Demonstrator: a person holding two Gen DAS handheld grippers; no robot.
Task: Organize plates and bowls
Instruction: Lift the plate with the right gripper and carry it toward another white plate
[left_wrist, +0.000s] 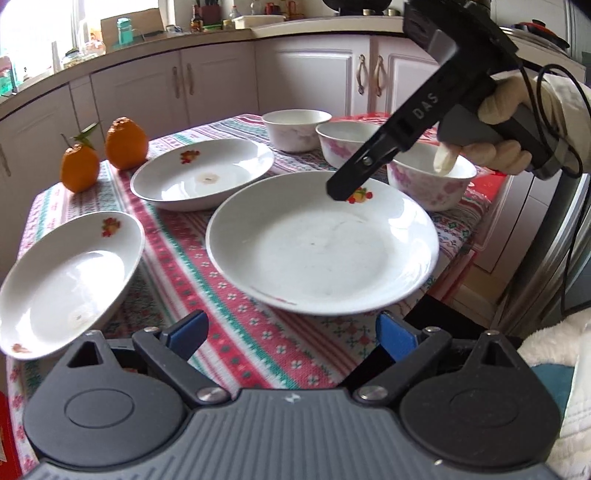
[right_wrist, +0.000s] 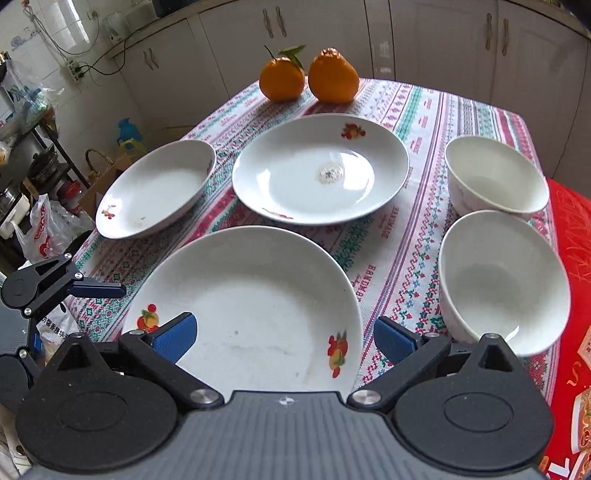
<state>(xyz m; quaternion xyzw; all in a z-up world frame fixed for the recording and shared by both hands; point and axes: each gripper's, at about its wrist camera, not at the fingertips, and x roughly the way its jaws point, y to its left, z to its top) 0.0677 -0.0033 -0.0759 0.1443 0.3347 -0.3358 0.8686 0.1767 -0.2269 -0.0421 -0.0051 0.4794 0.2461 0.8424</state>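
1. Three white plates and three bowls are sitting on the worktop (left_wrist: 236, 343), which is wearing a red, green and white patterned cloth.
2. The biggest plate (left_wrist: 321, 247) is lying near the worktop's near edge as the left camera sees it, flat, with little fruit prints on its rim.
3. A second plate (left_wrist: 201, 173) is lying further in, towards the middle, with a pale stain at its centre.
4. A third plate (left_wrist: 66, 284) is resting at the left edge, beside the big one but apart from it.
5. The bowls are clustering along the far right edge: a plain one (left_wrist: 295, 129) furthest back, a pink-patterned one (left_wrist: 341, 142) next to it, and another pink-patterned one (left_wrist: 430, 181) nearest the big plate.
6. Two oranges (left_wrist: 101, 153) are standing together at the far left corner, one with a leafy stalk.
7. The left tongs (left_wrist: 291, 338) are hanging released, blue pads spread wide, nothing between them, just short of the big plate's near rim.
8. The right tongs (right_wrist: 286, 341) are also standing released, poised over the big plate, gripping nothing; a gloved hand (left_wrist: 506, 122) is holding their handle.
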